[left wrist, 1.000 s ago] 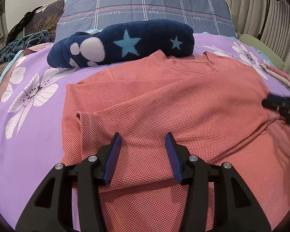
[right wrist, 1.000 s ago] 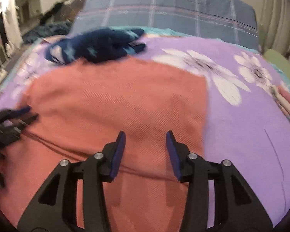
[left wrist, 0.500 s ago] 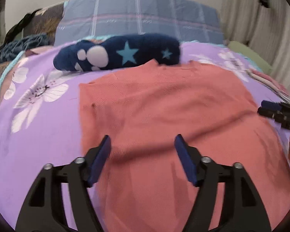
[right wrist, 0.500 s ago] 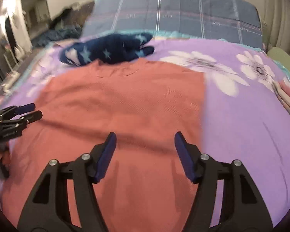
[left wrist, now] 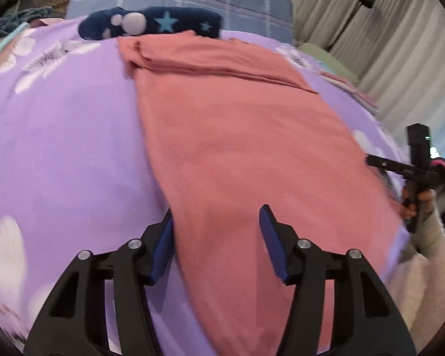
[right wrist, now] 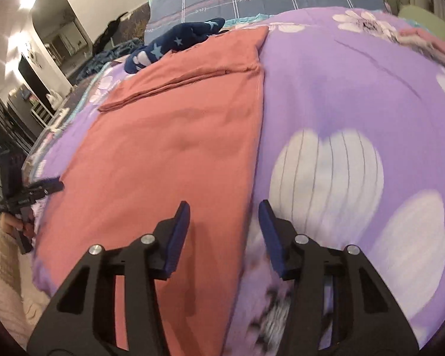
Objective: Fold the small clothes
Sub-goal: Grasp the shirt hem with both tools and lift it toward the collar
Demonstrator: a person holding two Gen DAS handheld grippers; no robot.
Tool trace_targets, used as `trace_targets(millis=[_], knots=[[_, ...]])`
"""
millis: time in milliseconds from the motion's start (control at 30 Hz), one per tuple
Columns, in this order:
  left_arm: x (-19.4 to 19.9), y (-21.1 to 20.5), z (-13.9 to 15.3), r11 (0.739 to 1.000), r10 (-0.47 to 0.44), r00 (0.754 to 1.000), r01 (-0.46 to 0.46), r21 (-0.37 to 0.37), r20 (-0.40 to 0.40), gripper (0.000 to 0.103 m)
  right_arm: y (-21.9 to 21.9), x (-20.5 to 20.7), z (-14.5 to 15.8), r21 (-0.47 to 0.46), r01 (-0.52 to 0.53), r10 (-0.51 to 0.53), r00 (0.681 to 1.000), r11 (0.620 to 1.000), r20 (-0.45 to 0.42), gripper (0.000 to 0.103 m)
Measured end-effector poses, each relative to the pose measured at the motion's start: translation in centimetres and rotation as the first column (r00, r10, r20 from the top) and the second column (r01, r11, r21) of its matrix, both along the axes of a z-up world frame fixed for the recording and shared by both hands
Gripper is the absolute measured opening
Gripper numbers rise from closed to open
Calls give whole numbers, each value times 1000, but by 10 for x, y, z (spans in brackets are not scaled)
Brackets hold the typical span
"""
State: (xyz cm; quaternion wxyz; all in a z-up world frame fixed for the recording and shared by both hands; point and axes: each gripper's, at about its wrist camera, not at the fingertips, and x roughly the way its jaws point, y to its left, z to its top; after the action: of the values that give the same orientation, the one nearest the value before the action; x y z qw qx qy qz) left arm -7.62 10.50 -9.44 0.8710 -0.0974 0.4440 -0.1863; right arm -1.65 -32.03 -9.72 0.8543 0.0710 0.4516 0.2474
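One salmon-red shirt (left wrist: pixel 246 136) lies flat on the purple flowered bedcover (left wrist: pixel 62 136), its far end doubled back into a folded band. It stretches away ahead of both claws.

The left gripper (left wrist: pixel 216 228) straddles the shirt's near left edge: the cloth runs between its blue pads, which do not press on it. Its jaws stand apart and are closing. The right gripper (right wrist: pixel 224 227) straddles the near right edge in the same way, cloth under its left pad, bedcover under its right; released, jaws closing.

Beyond the shirt's far end, ahead of both claws, lies one dark blue star-patterned plush bundle (left wrist: pixel 151 25), and behind it one grey-blue checked pillow (left wrist: pixel 210 0).

Only the left view shows the curtains (left wrist: pixel 379 32) to the claw's right, and the person's right hand (left wrist: pixel 419 201) gripping a handle. Only the right view shows the lit room (right wrist: pixel 35 59) off to its left and the left hand (right wrist: pixel 14 225) with a cream sleeve (right wrist: pixel 6 255).
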Motion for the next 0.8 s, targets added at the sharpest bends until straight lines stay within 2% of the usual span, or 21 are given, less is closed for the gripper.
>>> trace_targets(millis=[67,200,367,500,667,733,800], knots=[[-13,-4,-2,1000,-13,1000,13,-29,3,55,-5,-15,-2,23,-6,7,1000,1000,-10,50],[-43,-12,-5,994,-4,1000,3,-110,-3,45,-22,-42,-5,104,-16,21,998,994,-51,50],[-60,-29,-3,994,-33,999,34,-99,13,44,-29,-56,-7,180,-50,66,994,982,-85,53],[-50,-30,-5,995,-11,1000,10,-98,-11,26,-17,-41,-10,213,-69,94,990,975,-109,54],[-63,-21,-1,996,26,1000,-27,-91,-16,12,-22,-57,-8,216,-100,127,985,971,-117,54],[-60,-17,-2,993,52,998,-54,-106,-22,2,-22,-56,-10,230,-102,131,985,968,-114,53],[-56,-14,2,986,80,997,-80,-146,-11,1,-17,-49,-13,245,-86,119,985,966,-125,27]])
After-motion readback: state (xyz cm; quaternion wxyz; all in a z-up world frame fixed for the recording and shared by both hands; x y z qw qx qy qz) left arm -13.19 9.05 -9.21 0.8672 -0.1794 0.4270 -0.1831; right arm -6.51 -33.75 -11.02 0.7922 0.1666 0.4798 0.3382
